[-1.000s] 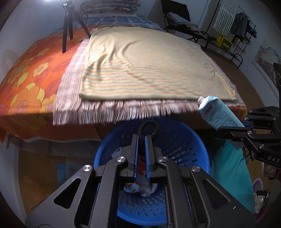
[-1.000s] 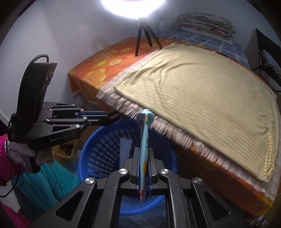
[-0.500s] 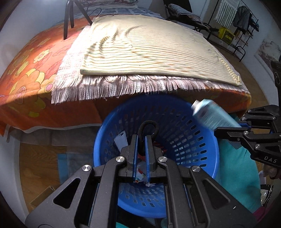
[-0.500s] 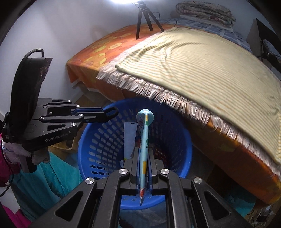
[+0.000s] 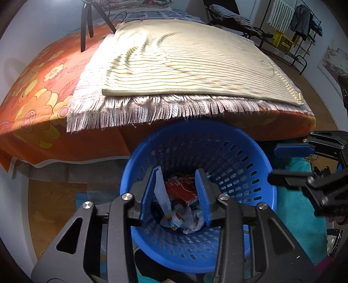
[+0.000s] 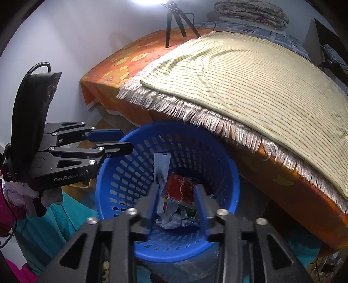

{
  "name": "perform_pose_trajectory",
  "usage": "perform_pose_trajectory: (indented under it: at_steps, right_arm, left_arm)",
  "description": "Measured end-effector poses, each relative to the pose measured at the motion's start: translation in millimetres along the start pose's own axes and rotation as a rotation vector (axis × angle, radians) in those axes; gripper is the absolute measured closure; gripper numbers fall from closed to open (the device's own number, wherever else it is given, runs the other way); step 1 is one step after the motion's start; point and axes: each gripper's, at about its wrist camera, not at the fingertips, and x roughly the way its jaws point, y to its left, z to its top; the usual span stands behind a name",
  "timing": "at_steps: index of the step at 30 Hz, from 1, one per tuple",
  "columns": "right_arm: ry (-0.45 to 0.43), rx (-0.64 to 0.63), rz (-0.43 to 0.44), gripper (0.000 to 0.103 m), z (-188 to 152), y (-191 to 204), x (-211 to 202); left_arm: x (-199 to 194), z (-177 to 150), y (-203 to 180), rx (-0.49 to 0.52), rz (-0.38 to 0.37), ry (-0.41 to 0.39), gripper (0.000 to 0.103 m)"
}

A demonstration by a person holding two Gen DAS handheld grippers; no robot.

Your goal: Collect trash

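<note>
A blue perforated basket [image 5: 256, 191] [image 6: 121, 180] stands on the floor against the bed. Inside lie a red carton [image 5: 181, 190] [image 6: 181, 188], a pale flat wrapper [image 5: 161, 191] [image 6: 162, 165] leaning on the wall, and crumpled scraps [image 5: 189, 219] [image 6: 171, 217]. My left gripper [image 5: 175, 193] is open and empty over the basket; it also shows at the left in the right wrist view [image 6: 113, 141]. My right gripper [image 6: 177, 202] is open and empty over the basket; it also shows at the right in the left wrist view [image 5: 282, 163].
A bed with an orange flowered sheet [image 5: 39, 91] [image 6: 121, 61] carries a fringed cloth and a striped cream blanket [image 5: 184, 61] [image 6: 250, 76]. A black tripod [image 5: 87, 19] [image 6: 174, 19] stands on the bed. Teal fabric [image 5: 298, 217] [image 6: 54, 226] lies beside the basket. Clothes racks [image 5: 291, 26] stand far right.
Both grippers were shut on trash: the left on a dark looped item, the right on a light-blue tube. Both have opened over the basket and are empty.
</note>
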Motion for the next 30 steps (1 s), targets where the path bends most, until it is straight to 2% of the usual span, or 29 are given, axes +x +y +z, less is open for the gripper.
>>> perform_pose_trajectory:
  at_steps: [1,3,7,9,11,17,30]
  right_arm:
    - [-0.003,0.001,-0.004,0.046,-1,0,0]
    - [-0.005,0.002,-0.017,0.041,-2,-1,-1]
    - [-0.008,0.011,-0.023,0.031,-4,-3,-2]
    - [-0.014,0.022,-0.034,0.025,-5,-5,-4]
    - [-0.023,0.038,-0.044,0.018,-5,-7,-8]
    - [-0.076,0.068,-0.097,0.013,-2,-11,-26]
    - [-0.139,0.098,-0.203,0.013,1,-17,-51]
  left_arm:
    - [0,1,0,-0.001,0.003,0.000,0.060]
    - [0,2,1,-0.007,0.012,-0.007,0.046]
    - [0,6,3,-0.010,0.024,-0.016,0.043]
    - [-1,8,4,-0.019,0.024,-0.021,0.037]
    - [-3,11,5,-0.024,0.023,-0.029,0.037]
    - [-15,20,3,-0.029,0.020,-0.068,0.035]
    - [-33,40,-12,-0.003,0.006,-0.136,0.035]
